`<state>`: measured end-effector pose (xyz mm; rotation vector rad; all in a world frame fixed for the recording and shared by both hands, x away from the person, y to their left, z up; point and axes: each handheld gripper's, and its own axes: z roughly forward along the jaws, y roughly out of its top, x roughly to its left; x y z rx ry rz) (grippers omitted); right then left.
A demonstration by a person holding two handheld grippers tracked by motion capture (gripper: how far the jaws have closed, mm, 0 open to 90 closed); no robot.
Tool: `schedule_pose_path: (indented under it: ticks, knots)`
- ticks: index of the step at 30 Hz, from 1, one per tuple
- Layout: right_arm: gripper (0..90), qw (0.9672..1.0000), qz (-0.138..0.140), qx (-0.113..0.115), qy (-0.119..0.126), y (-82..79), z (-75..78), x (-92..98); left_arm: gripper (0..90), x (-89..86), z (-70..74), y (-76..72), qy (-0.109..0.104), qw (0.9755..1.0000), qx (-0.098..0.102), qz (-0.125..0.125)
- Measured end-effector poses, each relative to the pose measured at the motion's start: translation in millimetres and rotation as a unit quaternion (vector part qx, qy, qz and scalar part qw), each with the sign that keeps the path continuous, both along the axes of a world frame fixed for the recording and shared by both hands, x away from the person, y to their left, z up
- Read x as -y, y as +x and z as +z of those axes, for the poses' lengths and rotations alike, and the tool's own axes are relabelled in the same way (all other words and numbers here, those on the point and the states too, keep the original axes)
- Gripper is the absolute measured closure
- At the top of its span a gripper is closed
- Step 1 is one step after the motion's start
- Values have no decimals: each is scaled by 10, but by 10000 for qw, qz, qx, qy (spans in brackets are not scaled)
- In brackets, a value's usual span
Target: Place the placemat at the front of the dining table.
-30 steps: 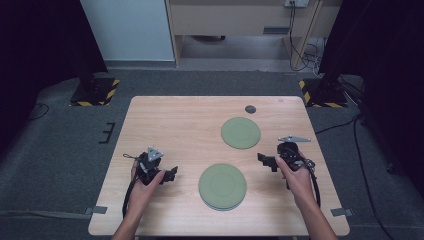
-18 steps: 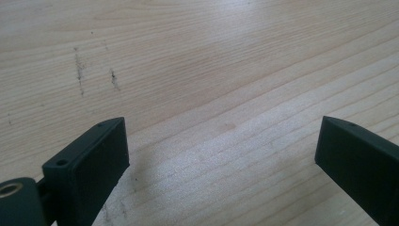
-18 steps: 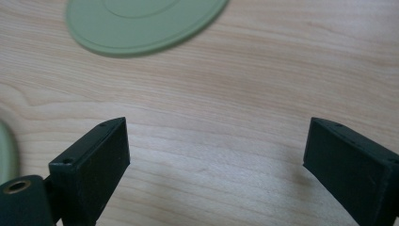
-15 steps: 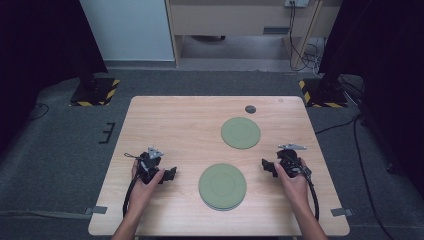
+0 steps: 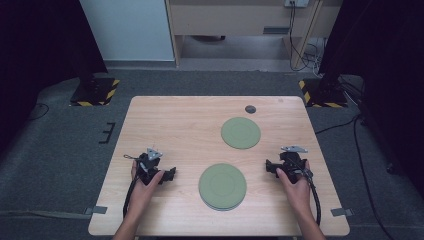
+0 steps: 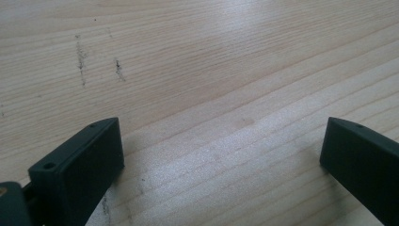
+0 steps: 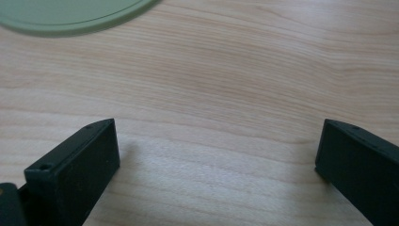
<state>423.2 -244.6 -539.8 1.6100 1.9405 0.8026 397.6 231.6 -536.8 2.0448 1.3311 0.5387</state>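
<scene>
We see the left gripper (image 5: pixel 169 174) low over bare table (image 5: pixel 170 120) near the front left, jaws spread wide with nothing between them, much where it was a second ago. Just right of it lies the near plate (image 5: pixel 222 186), which looks like a stack of green plates, untouched and flat. Farther back and to the right sits the far plate (image 5: pixel 241 132), alone, with a small dark disc (image 5: pixel 250 109) beyond it near the back edge. The right gripper (image 5: pixel 270 166) has slid back and right over the last second, now well right of the near plate, jaws released and empty, green rim at the top of its own view. We judge both grippers are parked either side of the stack; no grasp has started.
</scene>
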Motion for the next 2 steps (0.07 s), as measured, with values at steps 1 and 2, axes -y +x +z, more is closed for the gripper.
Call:
schedule_pose_path:
  ticks: [1,2]
  knots:
    - [3,10000,-47,9,-10,2,-1,-7,0,0,0,0,2,10000,-1,-1]
    - [3,10000,-76,2,-4,2,0,-12,0,0,0,0,3,10000,-1,-1]
